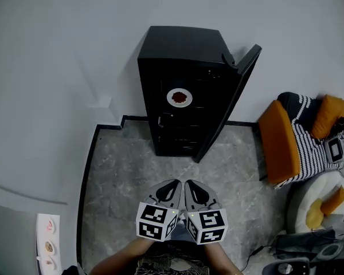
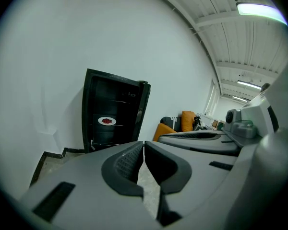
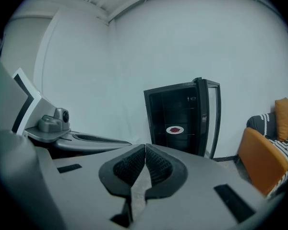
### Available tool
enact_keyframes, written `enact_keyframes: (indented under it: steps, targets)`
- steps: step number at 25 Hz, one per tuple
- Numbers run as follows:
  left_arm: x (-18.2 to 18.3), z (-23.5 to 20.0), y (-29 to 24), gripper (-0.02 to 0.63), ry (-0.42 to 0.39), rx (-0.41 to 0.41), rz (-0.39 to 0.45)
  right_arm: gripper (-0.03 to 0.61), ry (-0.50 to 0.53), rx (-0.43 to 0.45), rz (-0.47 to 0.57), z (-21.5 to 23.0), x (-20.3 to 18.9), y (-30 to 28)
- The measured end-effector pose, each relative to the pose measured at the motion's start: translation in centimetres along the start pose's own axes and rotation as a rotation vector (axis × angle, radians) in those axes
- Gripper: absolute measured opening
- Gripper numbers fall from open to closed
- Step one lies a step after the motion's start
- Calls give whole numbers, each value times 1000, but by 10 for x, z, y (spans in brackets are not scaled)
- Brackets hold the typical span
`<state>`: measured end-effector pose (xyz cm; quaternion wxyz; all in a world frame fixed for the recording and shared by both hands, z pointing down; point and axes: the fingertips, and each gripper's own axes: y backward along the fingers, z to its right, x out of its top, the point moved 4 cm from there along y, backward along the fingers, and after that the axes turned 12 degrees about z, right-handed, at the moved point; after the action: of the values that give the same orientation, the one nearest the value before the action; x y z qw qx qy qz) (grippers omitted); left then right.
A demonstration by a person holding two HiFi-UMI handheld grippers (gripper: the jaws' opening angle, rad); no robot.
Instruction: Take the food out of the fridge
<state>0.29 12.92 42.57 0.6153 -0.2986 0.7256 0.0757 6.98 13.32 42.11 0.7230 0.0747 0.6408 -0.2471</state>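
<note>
Hands: two forearms (image 1: 121, 258) come in from the bottom of the head view, close side by side. Each holds its tool out in front, and the marker cubes (image 1: 156, 221) almost touch.
Left gripper (image 1: 173, 183): it points ahead and a little downward, towards the fridge. Its jaws are pressed together, with nothing between them.
Right gripper (image 1: 190, 183): it sits just beside the left one and aims the same way. Its ridged pads meet tip to tip and hold nothing.
Fridge (image 1: 182, 53): a black fridge stands against the white wall, its door (image 1: 234, 96) swung open to the right.
Food (image 1: 180, 97): a small red heap lies on a white plate (image 1: 179, 103). The plate rests on a middle shelf inside the fridge.
Food and grippers: the plate is straight ahead of both sets of closed tips and well apart from them. A stretch of grey stone floor (image 1: 132, 165) lies between.
Head view only: it shows the forearms and both grippers from above. An orange seat (image 1: 278, 141) with a striped cover stands to the right of the fridge.
Left gripper view only: it shows the ceiling with a lit lamp (image 2: 259, 11). The right gripper's body and its camera fill the right edge.
Right gripper view only: the left gripper's body and camera lie along the left edge. The open door is seen nearly edge-on beside the shelves.
</note>
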Motion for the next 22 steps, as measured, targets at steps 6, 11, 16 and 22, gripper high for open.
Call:
enact_keyframes:
  steps: [6, 11, 16, 22]
  targets:
    - [13, 7, -47, 21, -16, 17, -3, 21, -8, 16, 18, 43, 16, -19]
    - [21, 16, -77, 21, -42, 30, 2, 22, -3, 39, 34, 70, 28, -30]
    - [29, 23, -95, 21, -51, 38, 6, 23, -3, 51, 50, 90, 37, -36]
    - [41, 24, -111, 21, -49, 44, 26, 22, 8, 52, 71, 104, 49, -43]
